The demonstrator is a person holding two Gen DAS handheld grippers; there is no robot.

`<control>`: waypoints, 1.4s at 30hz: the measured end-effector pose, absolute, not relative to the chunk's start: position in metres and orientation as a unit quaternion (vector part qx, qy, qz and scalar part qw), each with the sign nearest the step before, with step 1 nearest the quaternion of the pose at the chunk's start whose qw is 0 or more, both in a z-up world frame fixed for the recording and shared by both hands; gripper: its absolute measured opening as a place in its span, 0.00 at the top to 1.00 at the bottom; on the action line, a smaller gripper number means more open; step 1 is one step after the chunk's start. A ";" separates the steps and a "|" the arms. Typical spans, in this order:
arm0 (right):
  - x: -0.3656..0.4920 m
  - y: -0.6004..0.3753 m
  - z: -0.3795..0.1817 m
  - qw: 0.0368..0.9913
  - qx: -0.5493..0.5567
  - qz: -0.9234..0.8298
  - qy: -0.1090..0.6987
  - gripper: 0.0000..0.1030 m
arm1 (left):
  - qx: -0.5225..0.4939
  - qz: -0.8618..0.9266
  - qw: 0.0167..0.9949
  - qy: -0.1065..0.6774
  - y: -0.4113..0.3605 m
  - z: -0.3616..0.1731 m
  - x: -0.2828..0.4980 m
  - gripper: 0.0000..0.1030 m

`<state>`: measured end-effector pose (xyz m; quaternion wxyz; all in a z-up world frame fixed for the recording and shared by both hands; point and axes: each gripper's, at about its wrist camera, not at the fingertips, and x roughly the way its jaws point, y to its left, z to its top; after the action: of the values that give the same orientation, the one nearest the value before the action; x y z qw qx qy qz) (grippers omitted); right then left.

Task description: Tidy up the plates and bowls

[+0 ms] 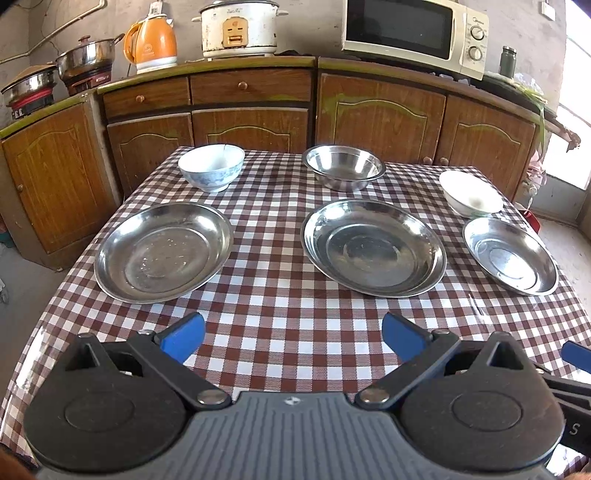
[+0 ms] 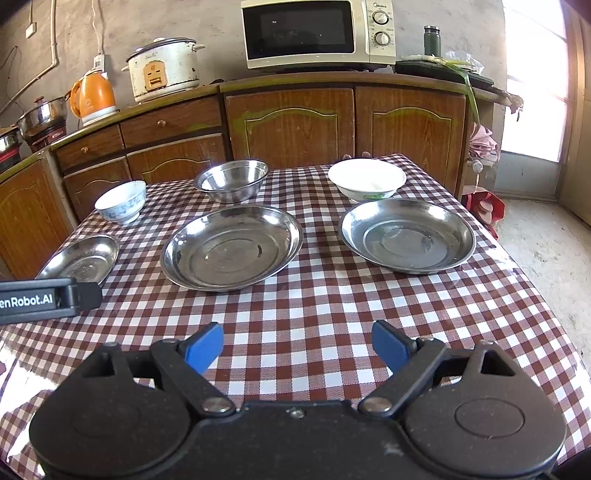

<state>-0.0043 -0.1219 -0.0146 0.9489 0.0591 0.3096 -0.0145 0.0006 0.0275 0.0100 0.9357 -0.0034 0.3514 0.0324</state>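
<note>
Three steel plates lie in a row on the checked table: left plate (image 1: 164, 253) (image 2: 83, 258), middle plate (image 1: 373, 247) (image 2: 231, 245), right plate (image 1: 509, 254) (image 2: 406, 236). Behind them stand a blue-patterned white bowl (image 1: 211, 166) (image 2: 121, 201), a steel bowl (image 1: 343, 166) (image 2: 232, 180) and a white bowl (image 1: 471, 194) (image 2: 366, 179). My left gripper (image 1: 293, 338) is open and empty over the table's near edge. My right gripper (image 2: 297, 347) is open and empty, also near the front edge, beside the left one.
The table (image 1: 280, 306) has a brown-and-white checked cloth. Wooden cabinets (image 1: 251, 110) stand behind it, with a microwave (image 1: 413, 33), rice cooker (image 1: 240, 27), orange kettle (image 1: 151, 44) and pots (image 1: 86, 55) on top. The left gripper's body (image 2: 44, 299) shows at the left edge.
</note>
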 end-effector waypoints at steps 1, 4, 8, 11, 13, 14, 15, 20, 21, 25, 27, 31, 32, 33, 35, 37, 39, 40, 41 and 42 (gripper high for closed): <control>-0.004 -0.121 -0.015 0.949 0.059 -0.014 0.310 0.00 | -0.004 0.033 0.936 0.351 0.029 0.010 0.001 0.00; -0.002 -0.118 -0.014 0.948 0.059 -0.010 0.312 0.00 | -0.007 0.037 0.936 0.351 0.032 0.010 0.001 0.00; 0.000 -0.110 -0.013 0.950 0.050 -0.002 0.308 0.00 | -0.011 0.043 0.936 0.350 0.037 0.009 0.000 0.00; 0.002 -0.105 -0.011 0.951 0.043 0.005 0.305 0.00 | -0.014 0.046 0.936 0.349 0.042 0.010 0.001 0.00; 0.004 -0.102 -0.010 0.952 0.043 0.008 0.302 0.00 | -0.016 0.050 0.936 0.348 0.044 0.010 0.001 0.00; 0.005 -0.100 -0.009 0.952 0.042 0.010 0.302 0.00 | -0.017 0.051 0.936 0.348 0.046 0.009 0.001 0.00; 0.006 -0.098 -0.009 0.953 0.040 0.012 0.301 0.00 | -0.018 0.053 0.936 0.348 0.047 0.009 0.002 0.00; 0.010 -0.089 -0.007 0.954 0.032 0.020 0.298 0.00 | -0.024 0.060 0.936 0.347 0.055 0.009 0.002 0.00; 0.010 -0.087 -0.007 0.954 0.031 0.022 0.297 0.00 | -0.024 0.060 0.936 0.347 0.056 0.008 0.002 0.00; 0.013 -0.079 -0.006 0.954 0.026 0.032 0.298 0.00 | -0.022 0.063 0.936 0.347 0.060 0.007 0.000 0.00; 0.015 -0.075 -0.006 0.954 0.022 0.036 0.297 0.00 | -0.023 0.066 0.935 0.348 0.063 0.007 0.001 0.00; 0.018 -0.065 -0.005 0.955 0.016 0.047 0.294 0.00 | -0.026 0.072 0.934 0.348 0.069 0.006 0.001 0.00; 0.019 -0.063 -0.004 0.955 0.014 0.049 0.293 0.00 | -0.026 0.074 0.934 0.348 0.071 0.006 0.000 0.00; 0.020 -0.060 -0.004 0.955 0.013 0.052 0.293 0.00 | -0.026 0.076 0.934 0.348 0.073 0.005 0.001 0.00; 0.022 -0.055 -0.004 0.954 0.009 0.056 0.293 0.00 | -0.027 0.080 0.933 0.349 0.077 0.005 0.001 0.00; 0.024 -0.050 -0.004 0.954 0.008 0.061 0.294 0.00 | -0.028 0.084 0.933 0.349 0.081 0.005 0.001 0.00; 0.027 -0.045 -0.004 0.954 0.005 0.066 0.294 0.00 | -0.030 0.090 0.932 0.350 0.086 0.004 0.002 0.00; 0.028 -0.042 -0.004 0.954 0.005 0.069 0.293 0.00 | -0.032 0.092 0.932 0.350 0.089 0.004 0.002 0.00; 0.029 -0.039 -0.003 0.953 0.004 0.072 0.293 0.00 | -0.033 0.095 0.931 0.351 0.092 0.003 0.002 0.00; 0.030 -0.036 -0.003 0.953 0.003 0.075 0.293 0.00 | -0.033 0.098 0.931 0.351 0.095 0.003 0.002 0.00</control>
<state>0.0303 -0.0360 -0.0033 0.9533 0.0026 0.2926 0.0749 0.0022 0.0951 0.0030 0.9306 -0.0335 0.3512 0.0981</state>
